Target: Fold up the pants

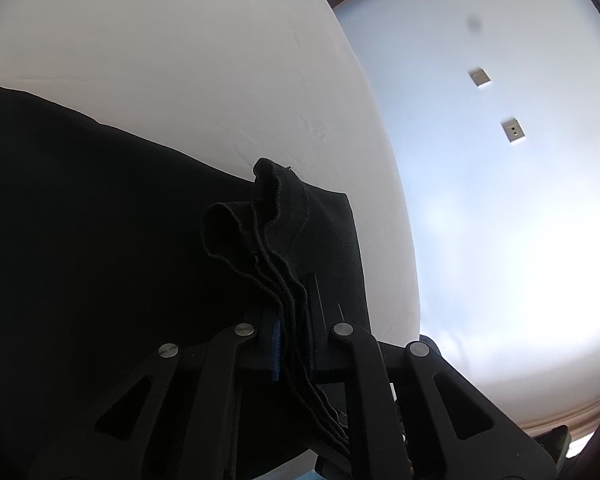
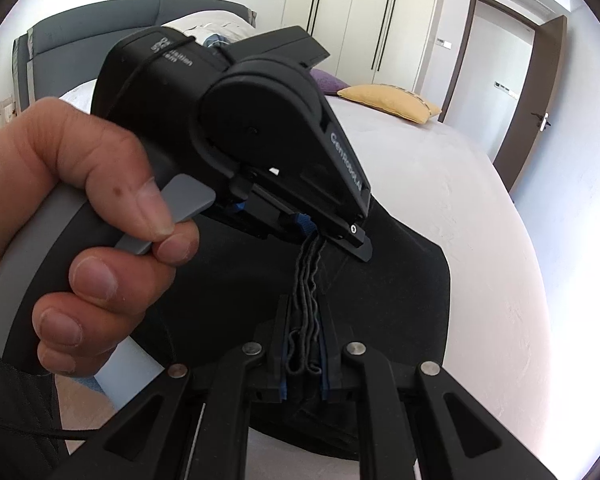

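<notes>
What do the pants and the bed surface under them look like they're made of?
Pants: black knit, probably cotton jersey; matte, with soft wavy hem edges bunched in the right tool. Bed surface: pale woven sheet or mattress cover, matte, faintly creased; fibre unclear.

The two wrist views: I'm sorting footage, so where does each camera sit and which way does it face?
Left wrist: sits on the left claw, looking down its fingers at black pants on a white bed; only claw shows.
Right wrist: sits on the right claw, facing the left claw, a hand squeezing its trigger, wardrobe behind.
Shared: both claws pinch the same bunched pants edge.
</notes>
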{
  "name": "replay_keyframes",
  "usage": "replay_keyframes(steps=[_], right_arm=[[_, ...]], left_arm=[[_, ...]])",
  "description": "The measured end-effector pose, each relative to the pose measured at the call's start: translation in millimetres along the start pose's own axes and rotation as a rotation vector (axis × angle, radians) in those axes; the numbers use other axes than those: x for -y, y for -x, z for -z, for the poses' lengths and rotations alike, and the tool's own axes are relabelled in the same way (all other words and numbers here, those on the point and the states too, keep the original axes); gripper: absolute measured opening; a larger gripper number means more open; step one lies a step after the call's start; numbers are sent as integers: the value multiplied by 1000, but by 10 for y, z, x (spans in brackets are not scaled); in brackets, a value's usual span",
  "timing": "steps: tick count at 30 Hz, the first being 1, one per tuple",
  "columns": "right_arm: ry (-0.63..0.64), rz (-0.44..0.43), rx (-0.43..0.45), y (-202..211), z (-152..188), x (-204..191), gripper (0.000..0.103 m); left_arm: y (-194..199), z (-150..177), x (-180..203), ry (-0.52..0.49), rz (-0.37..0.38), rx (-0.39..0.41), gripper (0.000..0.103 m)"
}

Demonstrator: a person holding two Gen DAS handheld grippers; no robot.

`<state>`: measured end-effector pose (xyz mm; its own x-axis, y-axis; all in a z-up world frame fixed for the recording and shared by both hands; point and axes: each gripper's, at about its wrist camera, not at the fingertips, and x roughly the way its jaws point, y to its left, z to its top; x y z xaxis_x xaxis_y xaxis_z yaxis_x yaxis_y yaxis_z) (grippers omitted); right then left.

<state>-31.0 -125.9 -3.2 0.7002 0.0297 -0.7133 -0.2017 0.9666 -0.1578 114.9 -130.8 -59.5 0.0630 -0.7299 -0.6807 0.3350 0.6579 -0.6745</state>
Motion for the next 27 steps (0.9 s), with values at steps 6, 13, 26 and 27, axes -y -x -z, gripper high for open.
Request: replay_keyframes(steps=[6,13,26,27], right_arm=[[57,-52,4,-111,-129,-235,13],[112,-164,-29,-422,-323,-732,13],[137,-309,-95,-788,-450,-1299,13],[136,-313,-102,-829,-465,-1247,13]], left_arm=[[327,-116,-260,-24,-44,17,7],[660,-263,-831,-17,-135,7,7],[1254,-394,-1611,9,-255,-4,7],[1254,-399,-1615,8,-257,-6,7]])
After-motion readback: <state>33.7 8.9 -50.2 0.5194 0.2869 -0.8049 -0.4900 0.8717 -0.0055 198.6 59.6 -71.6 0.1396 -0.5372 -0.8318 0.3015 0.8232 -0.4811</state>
